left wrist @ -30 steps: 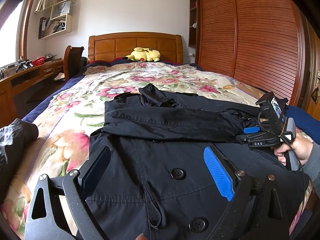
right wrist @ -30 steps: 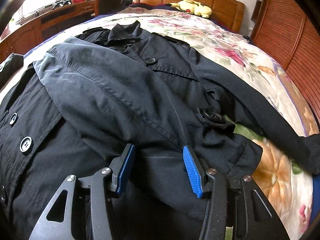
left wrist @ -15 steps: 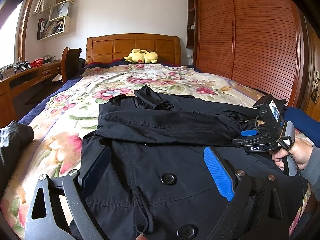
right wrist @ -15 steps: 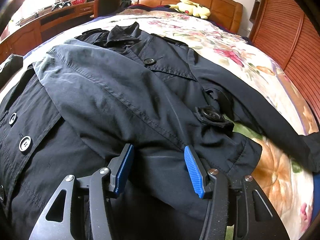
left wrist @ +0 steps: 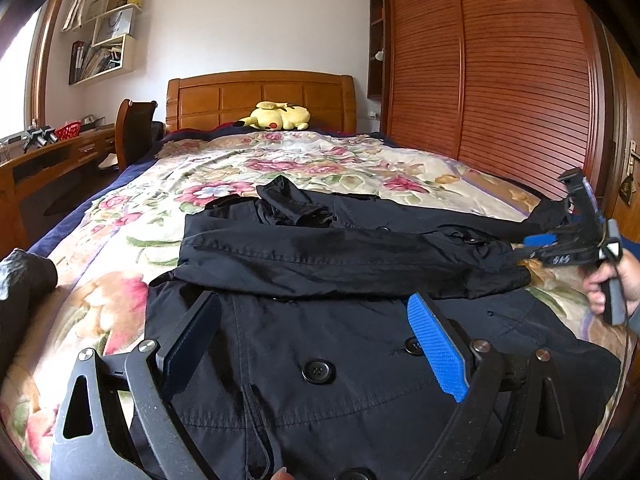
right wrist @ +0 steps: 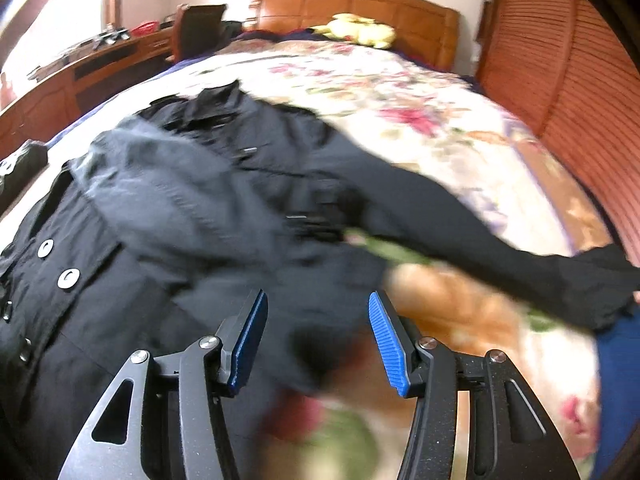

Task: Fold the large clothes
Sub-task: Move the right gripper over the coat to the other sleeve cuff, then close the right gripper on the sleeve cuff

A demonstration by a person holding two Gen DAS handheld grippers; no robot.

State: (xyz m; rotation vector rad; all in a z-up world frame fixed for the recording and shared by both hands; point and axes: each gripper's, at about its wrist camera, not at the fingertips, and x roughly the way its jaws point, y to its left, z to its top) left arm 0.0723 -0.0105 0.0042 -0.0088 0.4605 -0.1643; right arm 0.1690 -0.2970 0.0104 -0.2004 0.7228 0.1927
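Left wrist view: coat [left wrist: 360, 360] flat on bed [left wrist: 132, 292], 1 sleeve [left wrist: 340, 260] folded across chest. Soft, limp, bulky, likely slides. Both tongs [left wrist: 316, 344] [right wrist: 316, 340] released, empty. Pinch other sleeve's cuff [right wrist: 592, 280] at 3 o'clock.

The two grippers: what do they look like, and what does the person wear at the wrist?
The left gripper has black metal fingers with silver rivets, triangular cut-outs and ribbed blue pads. The right gripper looks the same; from the left camera it also shows a black body with white markings, a grey handle and a thin black cable. A grey sleeve edge shows at the right hand.
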